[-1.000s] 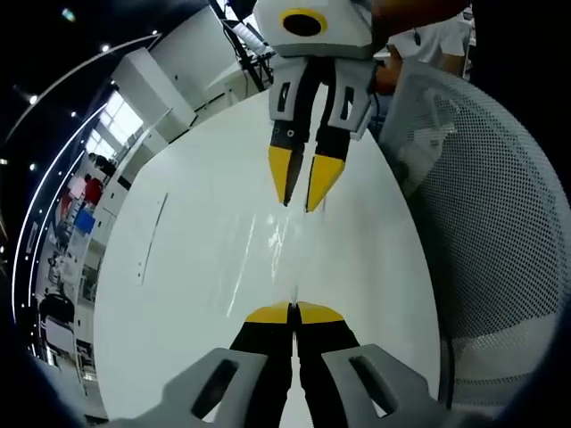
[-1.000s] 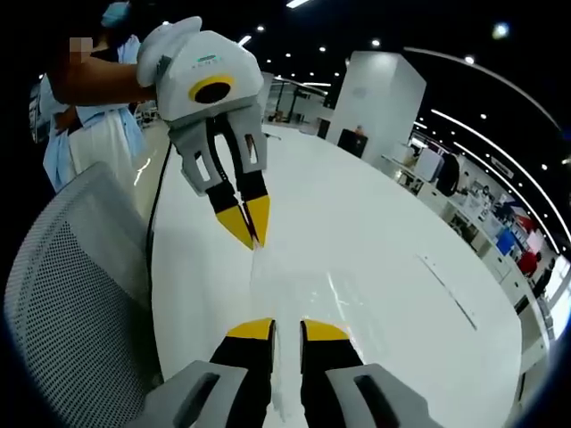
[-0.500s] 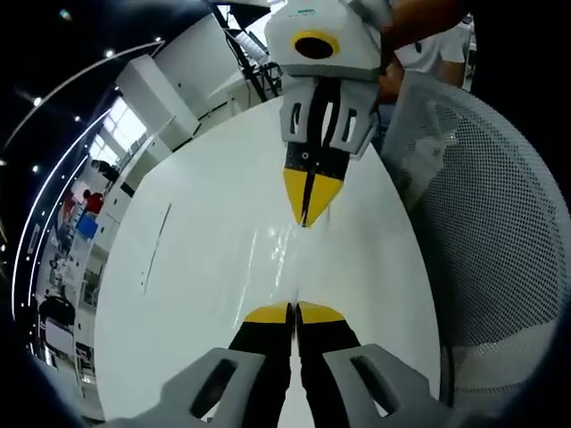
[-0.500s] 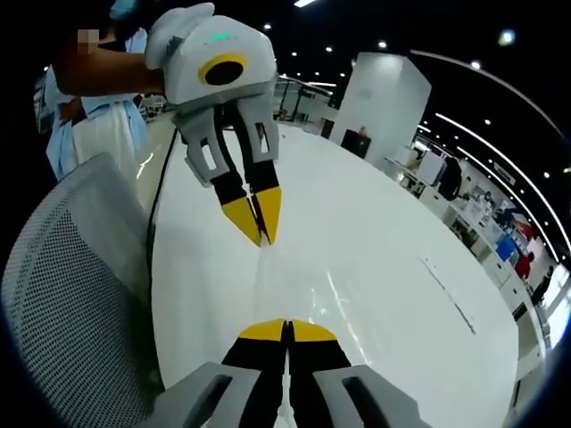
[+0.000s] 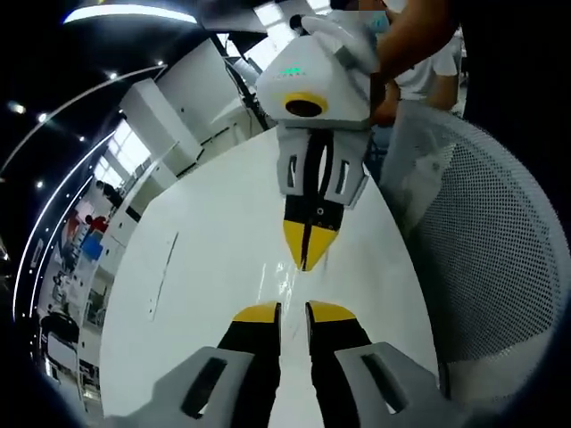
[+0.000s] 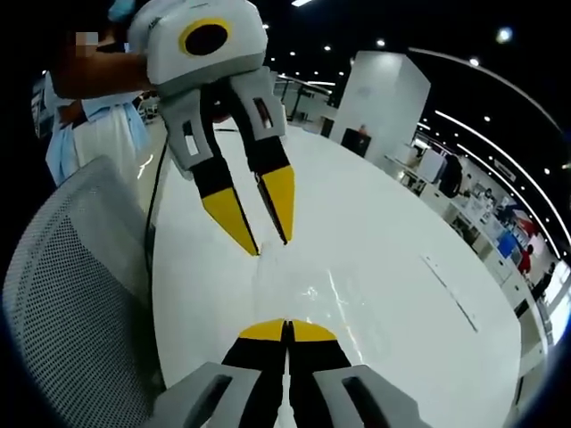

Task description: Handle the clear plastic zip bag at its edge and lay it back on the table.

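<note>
In the left gripper view, the left gripper (image 5: 293, 311) is being held with its yellow-tipped jaws slightly spread, a narrow gap being shown between them, and nothing is being pinched. In the right gripper view, the same left gripper (image 6: 259, 234) is being seen from the front with its jaws parted above the near edge of the clear plastic zip bag (image 6: 317, 299), whose glossy film is lying flat on the white counter (image 6: 393, 267). The right gripper (image 6: 287, 331) is being kept with its jaws pressed together at the bag's near edge; whether the film is actually being pinched between them cannot be told, since the plastic is transparent and the tips are meeting closely. In the left gripper view, the right gripper (image 5: 306, 259) is being shown pointing toward the camera with its tips touching, and the bag (image 5: 284, 281) is being glimpsed as faint reflections on the counter (image 5: 205, 267) between the two grippers. A grey mesh chair back (image 5: 482, 267) is standing just beside the counter's right edge in that view, and it is being seen again as the mesh chair back (image 6: 71, 294) at the left of the right gripper view. A person's arm (image 5: 406, 36) is being seen behind the right gripper.
</note>
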